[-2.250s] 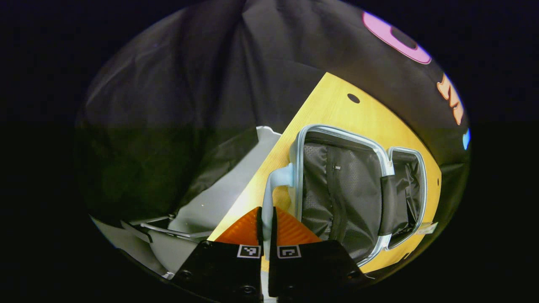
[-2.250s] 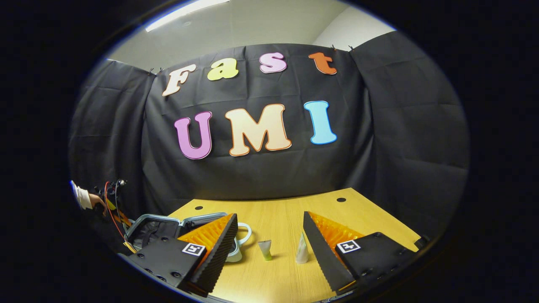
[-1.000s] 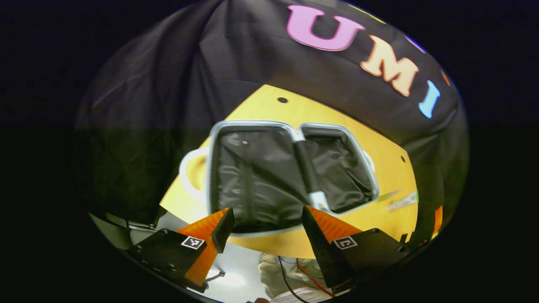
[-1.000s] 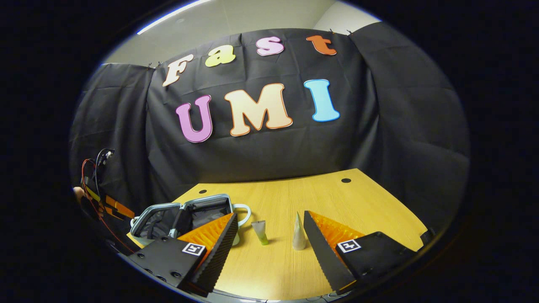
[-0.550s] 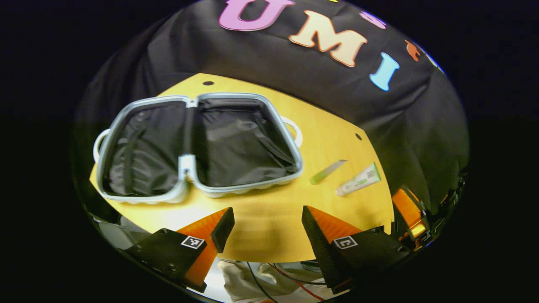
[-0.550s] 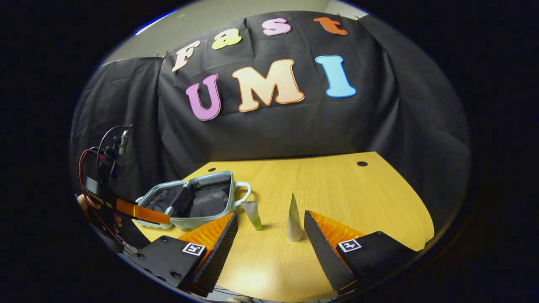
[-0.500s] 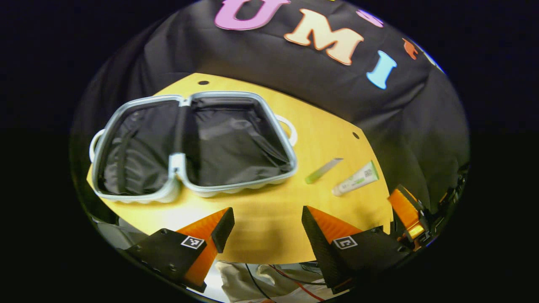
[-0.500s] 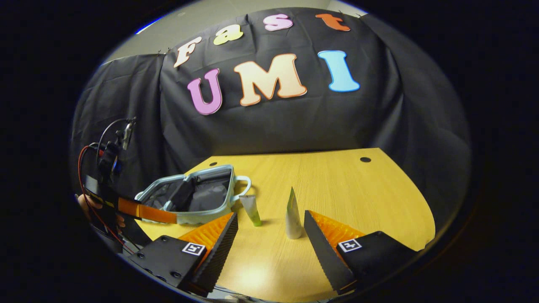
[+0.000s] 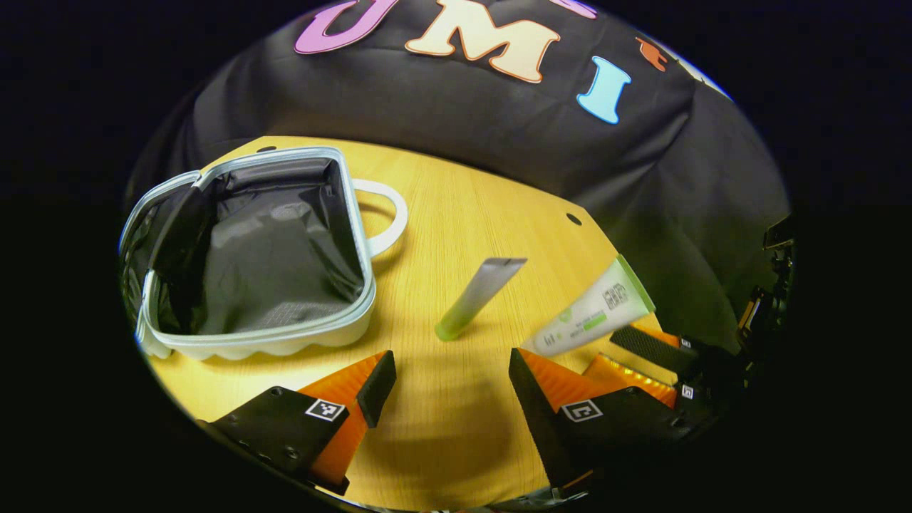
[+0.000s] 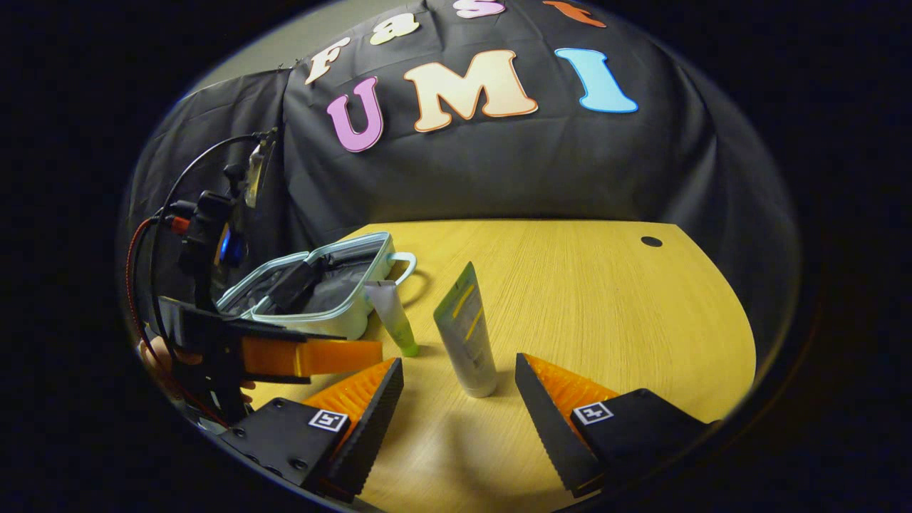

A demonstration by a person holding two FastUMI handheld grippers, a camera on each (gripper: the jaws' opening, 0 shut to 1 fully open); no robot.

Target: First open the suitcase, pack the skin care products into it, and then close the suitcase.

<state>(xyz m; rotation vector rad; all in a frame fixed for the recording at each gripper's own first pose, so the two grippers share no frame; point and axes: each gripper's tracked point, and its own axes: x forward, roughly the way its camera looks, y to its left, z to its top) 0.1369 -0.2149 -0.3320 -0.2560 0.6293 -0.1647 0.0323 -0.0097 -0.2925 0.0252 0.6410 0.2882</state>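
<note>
Table (image 10: 584, 285): pale wood, backed by the booth's black cloth.
Suitcase (image 9: 249, 242): lies open near the table's left edge, dark lining up, handle (image 9: 385, 214) toward the middle.
White tube (image 10: 467, 335): stands cap-down near the front edge, just ahead of the right gripper (image 10: 459, 388), whose jaws are spread wide and empty.
Green tube (image 9: 474, 299): stands cap-down between suitcase and white tube, just beyond the left gripper (image 9: 449, 374), also wide open, holding nothing.

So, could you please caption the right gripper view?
Open right hand-held gripper approaches upright tube beside open suitcase.
</note>
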